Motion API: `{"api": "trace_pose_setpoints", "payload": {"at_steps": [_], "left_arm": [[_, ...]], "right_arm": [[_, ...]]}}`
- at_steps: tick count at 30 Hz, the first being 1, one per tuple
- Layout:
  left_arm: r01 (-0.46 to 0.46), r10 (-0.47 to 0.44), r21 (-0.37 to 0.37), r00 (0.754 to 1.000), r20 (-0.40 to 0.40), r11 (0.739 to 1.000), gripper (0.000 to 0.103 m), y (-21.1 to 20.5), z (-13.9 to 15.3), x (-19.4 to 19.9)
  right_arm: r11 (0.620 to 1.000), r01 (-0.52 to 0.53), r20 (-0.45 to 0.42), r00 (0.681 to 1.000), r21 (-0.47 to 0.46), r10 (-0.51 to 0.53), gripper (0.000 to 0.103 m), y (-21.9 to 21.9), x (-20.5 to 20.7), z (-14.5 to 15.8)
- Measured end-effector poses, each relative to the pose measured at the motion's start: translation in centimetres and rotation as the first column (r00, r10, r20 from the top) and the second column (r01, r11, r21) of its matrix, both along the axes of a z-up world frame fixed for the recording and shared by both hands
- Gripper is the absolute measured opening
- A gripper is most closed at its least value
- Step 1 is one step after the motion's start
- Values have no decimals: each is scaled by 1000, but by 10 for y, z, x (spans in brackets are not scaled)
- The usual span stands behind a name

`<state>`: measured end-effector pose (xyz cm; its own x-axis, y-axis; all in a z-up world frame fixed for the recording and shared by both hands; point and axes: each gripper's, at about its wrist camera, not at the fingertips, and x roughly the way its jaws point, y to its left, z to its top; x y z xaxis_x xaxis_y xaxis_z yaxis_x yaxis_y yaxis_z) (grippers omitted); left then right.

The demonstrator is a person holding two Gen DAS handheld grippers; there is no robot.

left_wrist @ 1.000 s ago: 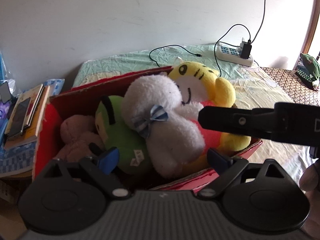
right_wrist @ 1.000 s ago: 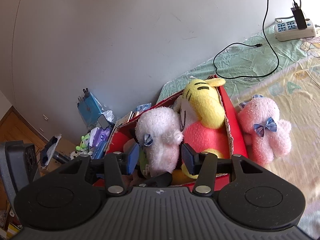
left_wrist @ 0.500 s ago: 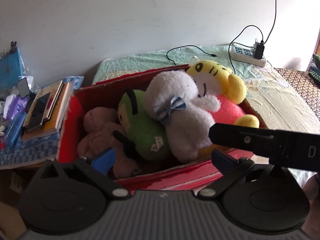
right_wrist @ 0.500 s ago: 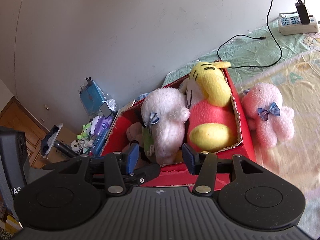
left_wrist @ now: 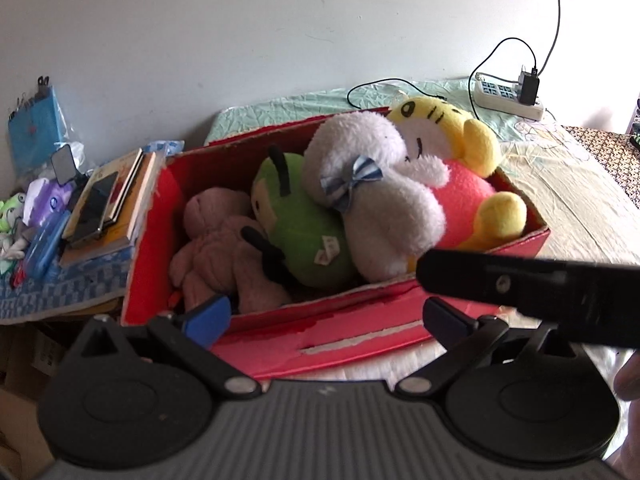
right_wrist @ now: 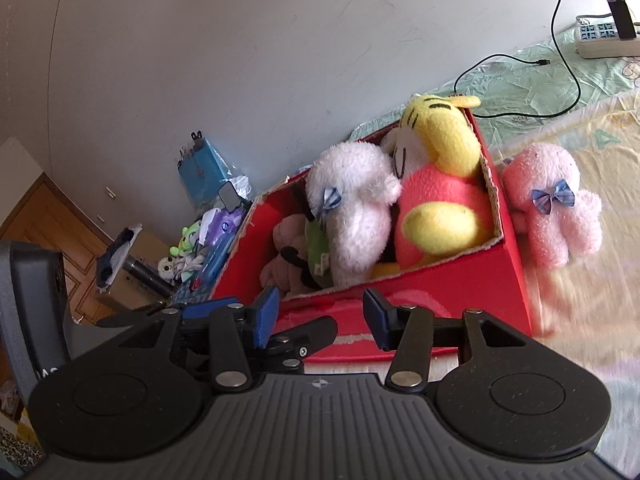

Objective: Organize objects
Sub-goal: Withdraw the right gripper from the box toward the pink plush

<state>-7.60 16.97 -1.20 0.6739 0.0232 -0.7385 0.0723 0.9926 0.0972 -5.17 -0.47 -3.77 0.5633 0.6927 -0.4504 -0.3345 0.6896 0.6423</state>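
Note:
A red cardboard box (left_wrist: 352, 332) (right_wrist: 452, 284) stands on the bed and holds several plush toys: a white one with a blue bow (left_wrist: 384, 184) (right_wrist: 352, 200), a yellow and red tiger (left_wrist: 460, 152) (right_wrist: 440, 184), a green one (left_wrist: 304, 224) and a brownish pink one (left_wrist: 216, 240). A pink plush with a blue bow (right_wrist: 552, 208) sits outside, against the box's right wall. My left gripper (left_wrist: 324, 316) is open and empty in front of the box. My right gripper (right_wrist: 320, 312) is open and empty, just short of the box's near wall.
Books and a phone (left_wrist: 104, 204) are stacked left of the box, with small toys and a blue packet (left_wrist: 32, 132) beyond them. A power strip (left_wrist: 508, 96) (right_wrist: 604, 36) with black cables lies on the bedsheet by the wall. A wooden cabinet (right_wrist: 44, 216) stands at the far left.
Both grippers have pulled back and away from the box, so more of the box and its near wall shows. The toys have stayed in place.

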Motion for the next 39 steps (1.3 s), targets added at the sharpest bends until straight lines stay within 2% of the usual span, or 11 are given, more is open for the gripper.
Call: {"api": "trace_pose_setpoints", "payload": {"at_steps": [6, 15, 21, 30, 39], "left_arm": [[24, -24, -10, 999, -26, 1000, 102, -5, -6, -6], [30, -37, -47, 986, -160, 998, 102, -10, -34, 3], [25, -38, -62, 974, -222, 998, 102, -14, -50, 7], [52, -66, -59, 959, -276, 997, 102, -34, -67, 12], [131, -149, -79, 941, -305, 988, 102, -75, -76, 13]], "right_arm": [[1000, 4, -50, 999, -11, -5, 51, -1, -3, -11], [999, 29, -152, 988, -29, -33, 52, -4, -3, -30], [998, 37, -205, 978, -43, -45, 52, -10, -5, -42], [997, 61, -275, 959, -45, -71, 53, -34, -4, -54], [995, 90, -312, 945, -33, -96, 53, -77, 5, -62]]}}
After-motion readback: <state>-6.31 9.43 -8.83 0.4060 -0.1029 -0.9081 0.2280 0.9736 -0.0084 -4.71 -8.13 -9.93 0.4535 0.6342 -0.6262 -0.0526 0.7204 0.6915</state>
